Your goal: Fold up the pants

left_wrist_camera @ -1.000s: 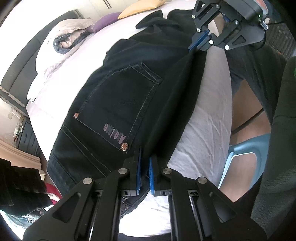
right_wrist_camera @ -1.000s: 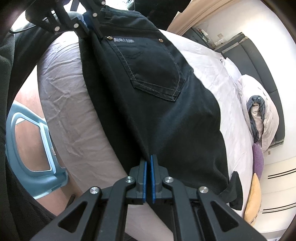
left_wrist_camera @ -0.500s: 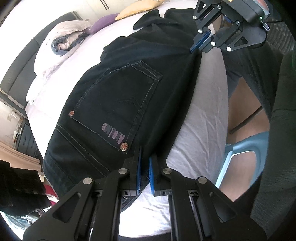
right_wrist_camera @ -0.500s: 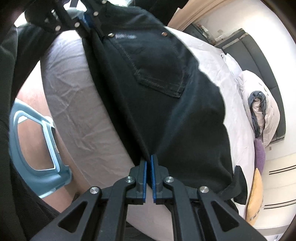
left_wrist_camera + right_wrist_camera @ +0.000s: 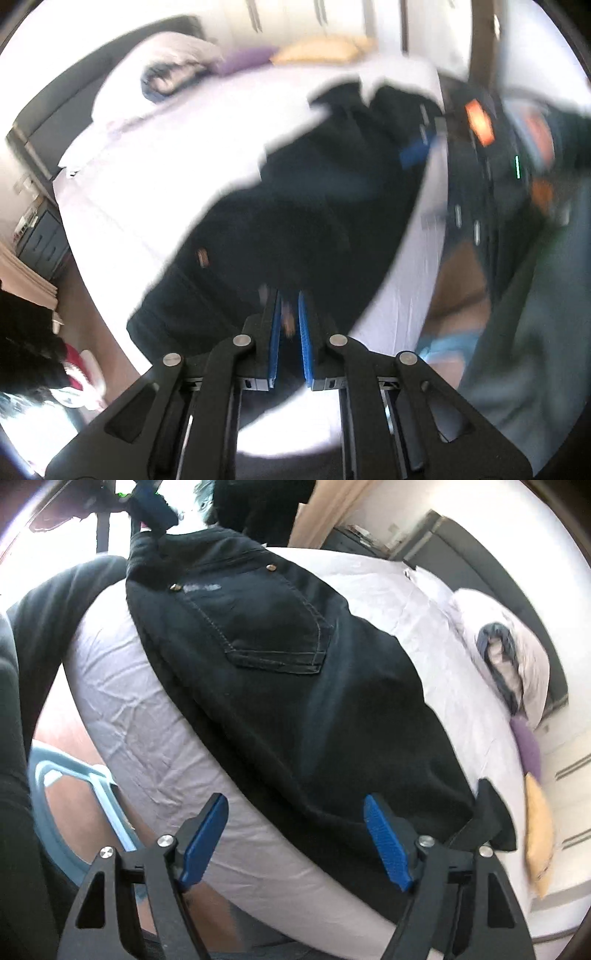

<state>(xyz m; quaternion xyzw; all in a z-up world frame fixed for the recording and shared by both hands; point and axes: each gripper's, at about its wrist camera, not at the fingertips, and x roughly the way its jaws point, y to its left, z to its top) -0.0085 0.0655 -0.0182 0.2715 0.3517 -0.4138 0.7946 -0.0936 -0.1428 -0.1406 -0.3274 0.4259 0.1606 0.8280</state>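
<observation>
Dark denim pants lie folded lengthwise on the white bed sheet, back pocket up. My right gripper is open wide, its blue pads on either side of the pants' near edge, holding nothing. My left gripper is shut on the waistband end of the pants; that view is motion-blurred. From the right wrist view the left gripper pinches the waistband corner and lifts it slightly. The right gripper appears blurred at the far side of the pants in the left wrist view.
Pillows, a purple cushion and a yellow cushion lie at the head of the bed. A light-blue plastic stool stands by the bed edge. The person's dark sleeve is at the left.
My right gripper has opened and let go of the pants' edge. My left gripper, still shut on the waistband, is moving quickly and its view has blurred.
</observation>
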